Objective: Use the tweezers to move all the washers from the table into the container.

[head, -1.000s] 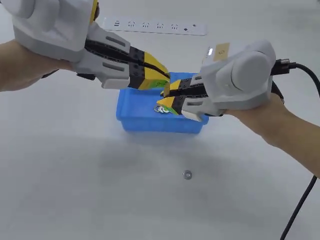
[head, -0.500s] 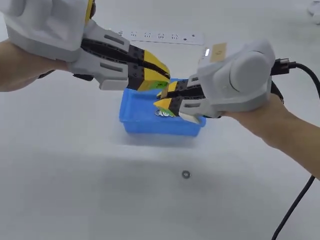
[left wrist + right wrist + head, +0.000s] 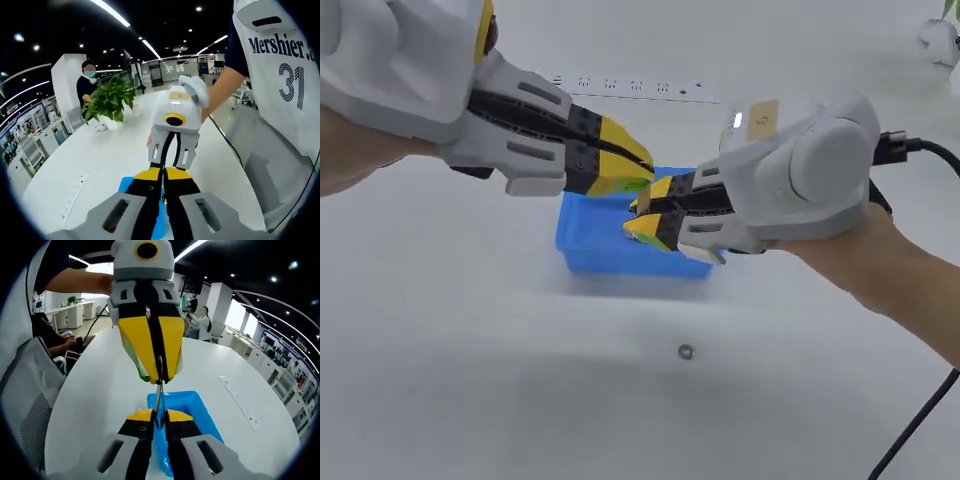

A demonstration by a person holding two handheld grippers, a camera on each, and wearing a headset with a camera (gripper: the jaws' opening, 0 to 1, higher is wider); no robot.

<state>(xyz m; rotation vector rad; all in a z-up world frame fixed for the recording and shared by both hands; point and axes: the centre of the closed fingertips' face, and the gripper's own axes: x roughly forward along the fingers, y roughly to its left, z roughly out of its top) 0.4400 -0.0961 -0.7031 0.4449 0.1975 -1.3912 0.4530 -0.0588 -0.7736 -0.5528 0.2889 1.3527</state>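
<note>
Both grippers sit tip to tip over the blue container (image 3: 610, 262), which stands mid-desk.

Left gripper (image 3: 638, 172): jaws clenched, and in the right gripper view a thin metal strip, the tweezers (image 3: 159, 397), comes out of their tips.

Right gripper (image 3: 632, 220): jaws squeezed in on the other end of the tweezers, so the tool runs straight between the two pairs of yellow tips. Right tips are just above the container's right half, left tips slightly higher and toward its far rim.

One washer (image 3: 686, 351) lies flat on the white desk (image 3: 470, 380), on the near side of the container, clear of its front wall and touched by nothing. Can't tell if the tweezer tips carry a washer, too small. The container's inside is mostly hidden behind the jaws in the head view.

A white power strip (image 3: 630, 87) lies toward the far edge of the desk, well apart from the container. In the left gripper view there is a potted plant (image 3: 107, 100) near a far corner of the desk.
</note>
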